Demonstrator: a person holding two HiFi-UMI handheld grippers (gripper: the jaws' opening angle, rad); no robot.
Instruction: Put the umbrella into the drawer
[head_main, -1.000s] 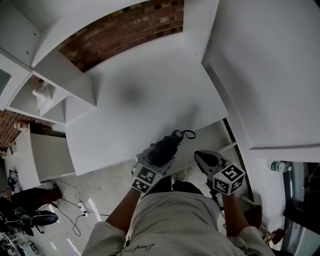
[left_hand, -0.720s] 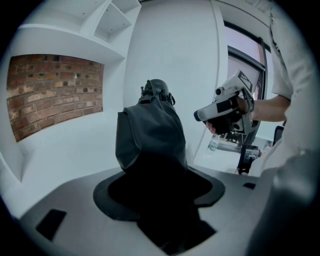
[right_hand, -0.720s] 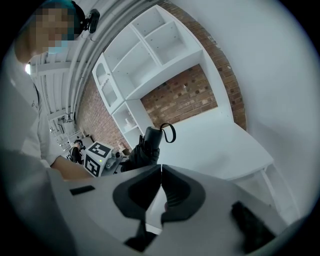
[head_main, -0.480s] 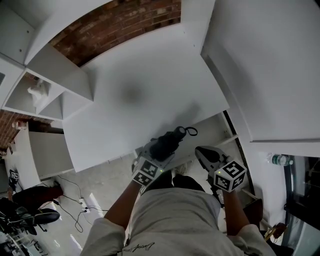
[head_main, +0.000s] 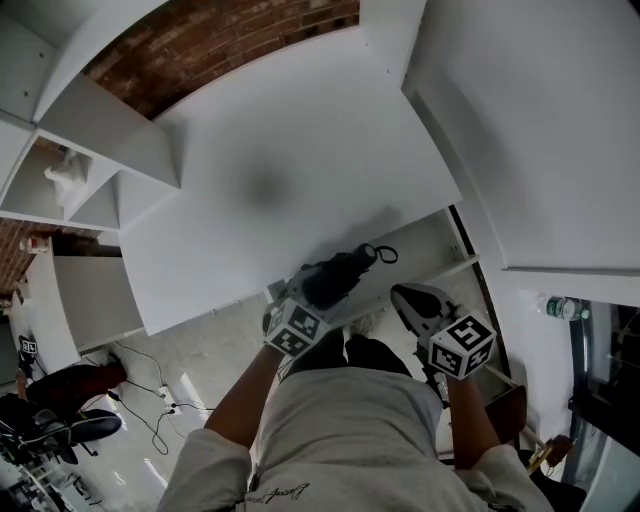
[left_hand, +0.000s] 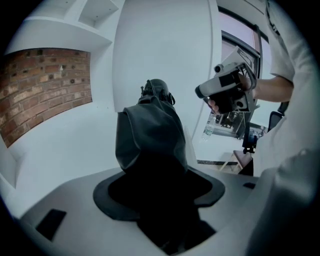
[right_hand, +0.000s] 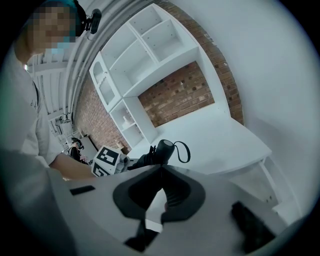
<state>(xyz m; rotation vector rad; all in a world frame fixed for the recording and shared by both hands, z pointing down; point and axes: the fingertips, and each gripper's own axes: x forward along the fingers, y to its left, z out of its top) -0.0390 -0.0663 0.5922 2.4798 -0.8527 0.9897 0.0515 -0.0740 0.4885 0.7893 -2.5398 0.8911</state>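
Note:
A folded black umbrella (head_main: 335, 277) with a wrist loop lies in my left gripper (head_main: 315, 300), which is shut on its fabric body. It hangs over the near edge of the white desk (head_main: 290, 160). In the left gripper view the umbrella (left_hand: 150, 132) fills the space between the jaws and hides the fingertips. My right gripper (head_main: 402, 296) hovers to the right of it, apart, its jaws closed together on nothing. Its own view shows the umbrella (right_hand: 164, 149) just beyond its tips (right_hand: 161, 169). A white open compartment (head_main: 432, 255), perhaps the drawer, sits under the desk's right front.
White shelving (head_main: 80, 150) stands at the left against a brick wall (head_main: 220, 40). A tall white panel (head_main: 540, 130) rises on the right, with a water bottle (head_main: 560, 308) below it. Cables (head_main: 150, 405) and a black chair (head_main: 50, 425) lie on the floor at lower left.
Both grippers have drifted slightly forward toward the desk's edge, the left still carrying the umbrella. The grip has not changed.

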